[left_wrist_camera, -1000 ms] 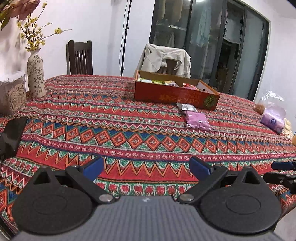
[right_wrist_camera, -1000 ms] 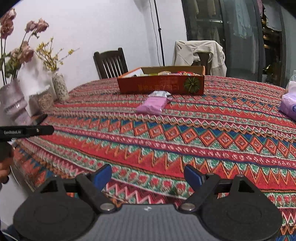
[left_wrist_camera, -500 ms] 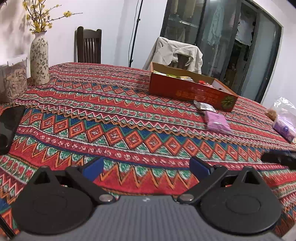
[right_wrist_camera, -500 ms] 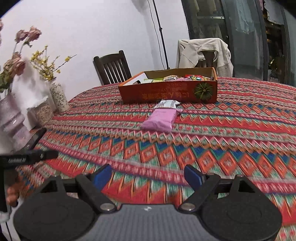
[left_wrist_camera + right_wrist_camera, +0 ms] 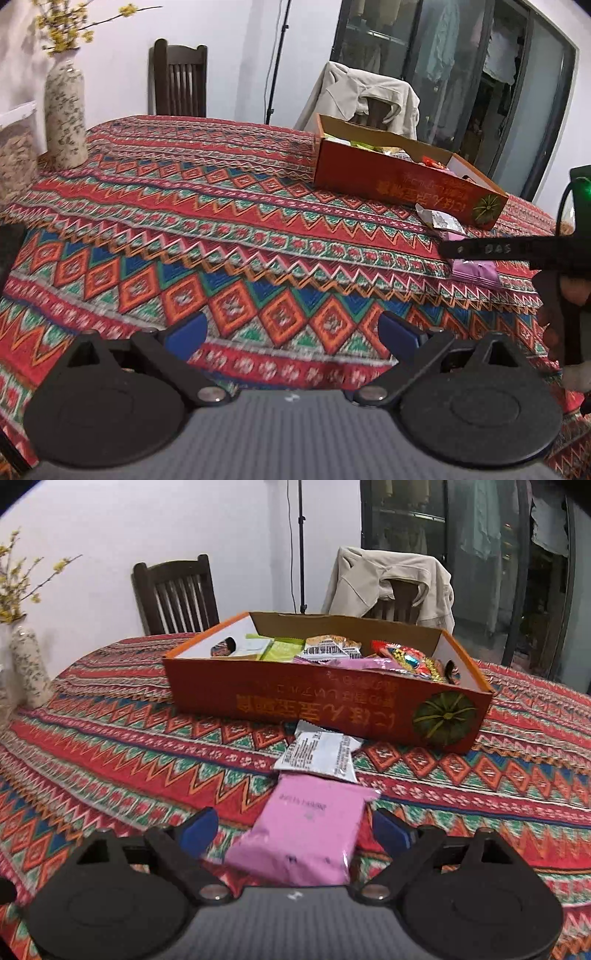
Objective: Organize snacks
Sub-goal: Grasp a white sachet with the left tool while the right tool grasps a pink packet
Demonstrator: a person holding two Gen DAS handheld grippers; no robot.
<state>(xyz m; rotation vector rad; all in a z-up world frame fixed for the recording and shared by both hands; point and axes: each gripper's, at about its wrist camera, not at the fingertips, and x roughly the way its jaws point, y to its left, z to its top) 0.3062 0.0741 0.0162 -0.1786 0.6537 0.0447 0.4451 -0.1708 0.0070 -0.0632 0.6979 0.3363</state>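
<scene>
The orange box [image 5: 325, 705] is sitting broadside on the tablecloth [image 5: 110, 760], snacks inside. The pink packet [image 5: 306, 834] is lying lengthwise toward it, now between the right gripper [image 5: 293, 829], whose jaws have just been widening, untouched. The left gripper [image 5: 291, 332] is hovering released, nearer now.

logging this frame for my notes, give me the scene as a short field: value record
surface: table with patterned cloth
box: orange cardboard box, open top, snack packets inside
loose snacks: pink packet and silver packet on the cloth in front of the box
right gripper: open, jaws just opening, a finger either side of the pink packet, pads not pressing it
left gripper: open, nothing between the jaws
other items: vase; two chairs behind the table
</scene>
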